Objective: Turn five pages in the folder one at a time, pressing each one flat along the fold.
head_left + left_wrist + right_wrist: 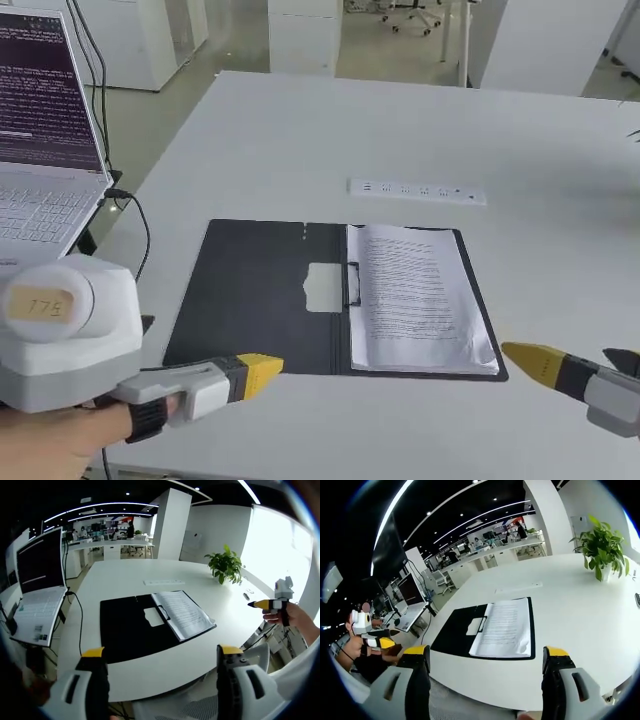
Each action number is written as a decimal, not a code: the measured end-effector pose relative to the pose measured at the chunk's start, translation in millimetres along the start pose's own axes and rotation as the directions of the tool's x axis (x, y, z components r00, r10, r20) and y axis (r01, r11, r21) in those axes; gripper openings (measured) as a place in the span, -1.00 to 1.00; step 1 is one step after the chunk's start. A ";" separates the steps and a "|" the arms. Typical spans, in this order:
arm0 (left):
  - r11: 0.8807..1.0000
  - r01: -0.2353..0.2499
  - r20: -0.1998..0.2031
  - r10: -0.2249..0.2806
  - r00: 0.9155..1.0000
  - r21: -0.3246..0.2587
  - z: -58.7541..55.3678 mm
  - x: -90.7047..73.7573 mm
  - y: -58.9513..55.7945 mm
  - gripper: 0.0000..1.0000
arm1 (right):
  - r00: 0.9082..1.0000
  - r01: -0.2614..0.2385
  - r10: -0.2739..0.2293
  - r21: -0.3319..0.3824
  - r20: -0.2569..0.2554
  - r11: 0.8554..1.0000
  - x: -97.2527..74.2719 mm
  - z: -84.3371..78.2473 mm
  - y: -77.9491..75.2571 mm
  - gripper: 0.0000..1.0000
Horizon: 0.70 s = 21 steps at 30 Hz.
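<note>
Left gripper (255, 372): I'm holding it with jaws wide apart, gripping nothing.
Right gripper (540, 362): I'm holding it equally spread, empty.
Folder (260, 300): lying open on the table (300, 130) ahead, pages (415, 295) resting on its right half.
Power strip (417, 190): lying beyond it.

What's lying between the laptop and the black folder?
A black cable trails over the bare white table between the laptop and the folder, as the head view shows.

The white surface (300, 130) carries an open black folder (250, 300) (papers (415, 295) clipped on its right half), a white power strip (417, 190) beyond it, and a potted plant (227, 566) farther off.
</note>
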<state>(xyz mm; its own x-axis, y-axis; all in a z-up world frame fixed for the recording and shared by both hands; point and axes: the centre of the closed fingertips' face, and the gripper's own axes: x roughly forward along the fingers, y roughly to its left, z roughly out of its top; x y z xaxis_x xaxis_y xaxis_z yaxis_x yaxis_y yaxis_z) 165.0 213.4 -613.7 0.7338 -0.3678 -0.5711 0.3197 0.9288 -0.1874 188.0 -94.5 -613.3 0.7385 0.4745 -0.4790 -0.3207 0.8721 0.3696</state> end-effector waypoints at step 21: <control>1.000 0.003 -0.014 -0.003 1.000 0.013 -2.7 5.0 -0.8 0.78 | 1.000 0.013 -0.013 0.009 -0.012 1.000 -2.1 -6.5 -5.4 0.86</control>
<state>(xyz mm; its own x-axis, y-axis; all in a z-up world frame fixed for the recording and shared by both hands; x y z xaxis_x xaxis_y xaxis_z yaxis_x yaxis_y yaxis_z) 166.7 211.0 -618.5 0.7243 -0.3701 -0.5817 0.3298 0.9269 -0.1790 184.3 -99.4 -619.5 0.7355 0.4648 -0.4930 -0.3059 0.8770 0.3705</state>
